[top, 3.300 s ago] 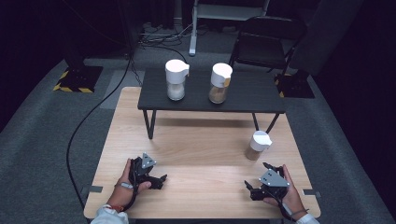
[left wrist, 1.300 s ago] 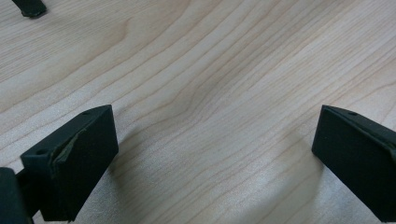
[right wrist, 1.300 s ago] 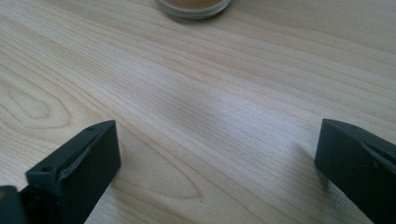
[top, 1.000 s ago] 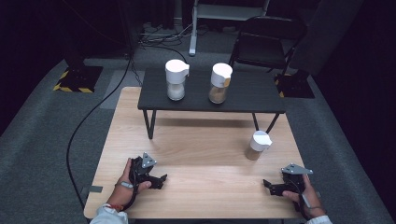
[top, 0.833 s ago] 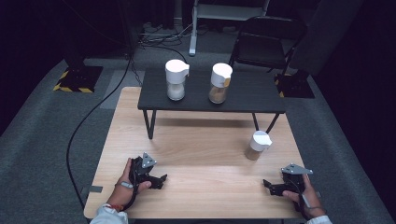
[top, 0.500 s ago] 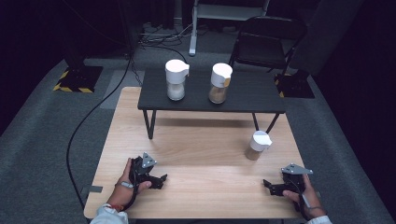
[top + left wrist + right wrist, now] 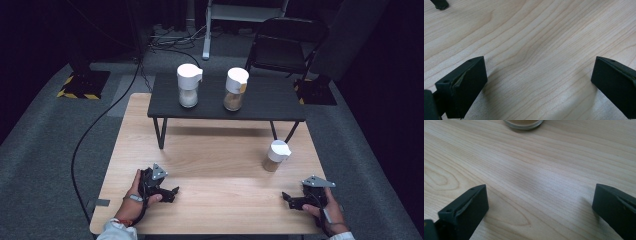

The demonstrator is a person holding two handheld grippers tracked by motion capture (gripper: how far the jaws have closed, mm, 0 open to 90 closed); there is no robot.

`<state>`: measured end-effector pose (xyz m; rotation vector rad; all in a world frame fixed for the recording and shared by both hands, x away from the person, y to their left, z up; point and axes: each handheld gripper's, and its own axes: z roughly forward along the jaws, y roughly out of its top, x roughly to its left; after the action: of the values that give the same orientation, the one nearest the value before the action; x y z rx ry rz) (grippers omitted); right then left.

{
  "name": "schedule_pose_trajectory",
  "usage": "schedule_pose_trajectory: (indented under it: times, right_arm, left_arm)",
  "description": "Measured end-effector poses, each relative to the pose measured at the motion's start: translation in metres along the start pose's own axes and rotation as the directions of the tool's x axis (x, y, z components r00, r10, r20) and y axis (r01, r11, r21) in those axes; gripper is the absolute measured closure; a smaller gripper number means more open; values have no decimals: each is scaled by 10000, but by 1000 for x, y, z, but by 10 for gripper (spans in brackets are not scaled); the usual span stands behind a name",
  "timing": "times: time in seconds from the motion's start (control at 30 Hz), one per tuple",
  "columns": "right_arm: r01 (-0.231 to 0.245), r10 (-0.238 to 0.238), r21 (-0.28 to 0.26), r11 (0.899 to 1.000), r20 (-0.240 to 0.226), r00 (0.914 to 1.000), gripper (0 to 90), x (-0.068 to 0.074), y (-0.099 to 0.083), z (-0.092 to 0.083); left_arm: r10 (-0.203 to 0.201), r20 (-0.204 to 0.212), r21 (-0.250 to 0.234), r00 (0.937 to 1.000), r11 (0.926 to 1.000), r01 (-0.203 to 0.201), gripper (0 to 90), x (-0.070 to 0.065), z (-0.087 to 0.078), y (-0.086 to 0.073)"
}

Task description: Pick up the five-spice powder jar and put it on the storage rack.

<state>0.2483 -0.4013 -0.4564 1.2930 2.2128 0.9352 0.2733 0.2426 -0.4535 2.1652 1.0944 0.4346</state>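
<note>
Both tongs are resting open and empty on the pale wooden desk [image 7: 215, 150].

The left tongs [image 7: 172, 192] are lying near the desk's front left, the right tongs [image 7: 286, 199] near its front right, jaws spread wide. The small white-capped glass jar of brown powder [image 7: 275, 156] is standing upright on the desk, near the right tongs but apart from them.

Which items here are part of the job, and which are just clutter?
In play: right gripper, open; the jar on the wooden table, nearest it; left gripper, open.

Lying about: two jars on the black bench, chair, floor cable.
</note>
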Motion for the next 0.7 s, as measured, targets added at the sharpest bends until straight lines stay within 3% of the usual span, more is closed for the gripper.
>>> schedule_pose_trajectory:
  times: [0.23, 0.7]
  right_arm:
    - [54, -53, -43, 10000, 186, 9998, 16, 3, 1, -2]
    - [61, -28, -905, 9959, 359, 9994, 16, 8, -1, -12]
  left_arm:
    - [0, -1, 1, 10000, 10000, 0, 1, 0, 0, 0]
    - [-1, -3, -2, 10000, 10000, 1, 1, 0, 0, 0]
